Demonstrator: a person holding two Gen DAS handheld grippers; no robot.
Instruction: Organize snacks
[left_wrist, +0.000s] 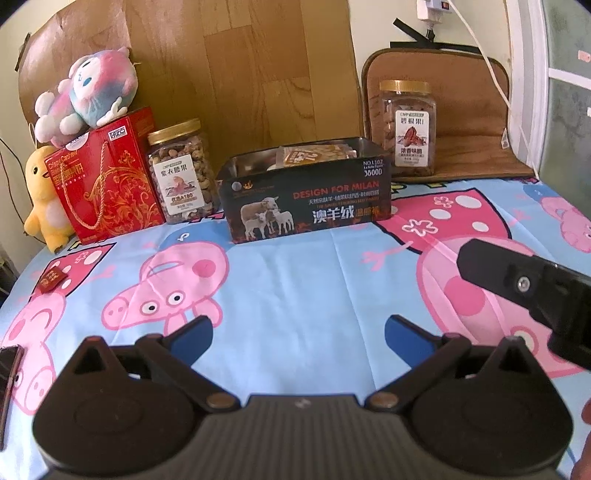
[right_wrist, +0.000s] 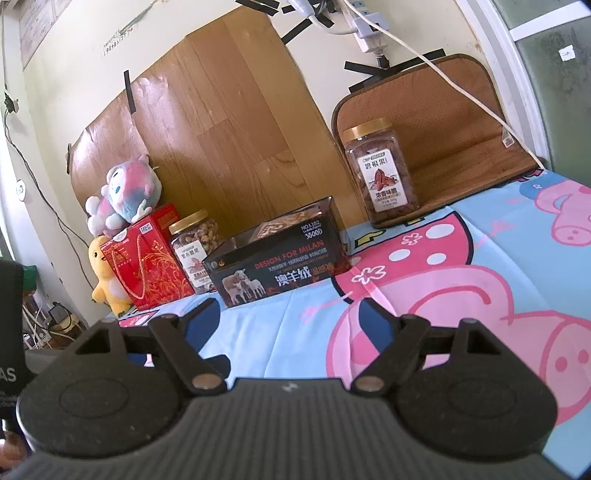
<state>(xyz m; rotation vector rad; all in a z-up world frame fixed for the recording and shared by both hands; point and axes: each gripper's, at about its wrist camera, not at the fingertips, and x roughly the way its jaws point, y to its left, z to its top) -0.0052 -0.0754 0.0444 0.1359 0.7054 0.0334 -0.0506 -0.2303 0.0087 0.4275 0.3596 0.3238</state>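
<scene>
Snacks sit mid-frame in the black box (left_wrist: 306, 199), a cashew jar (left_wrist: 181, 171) to its left and a pecan jar (left_wrist: 406, 127) upper right, while both grippers, left (left_wrist: 299, 328) and right (right_wrist: 291, 314), hover wide apart and empty.

A dark object (left_wrist: 9, 373) was cut off at the bedsheet's (left_wrist: 295, 280) left edge; the black box (left_wrist: 306, 195) hid most of its snack packets (left_wrist: 314, 153).
</scene>
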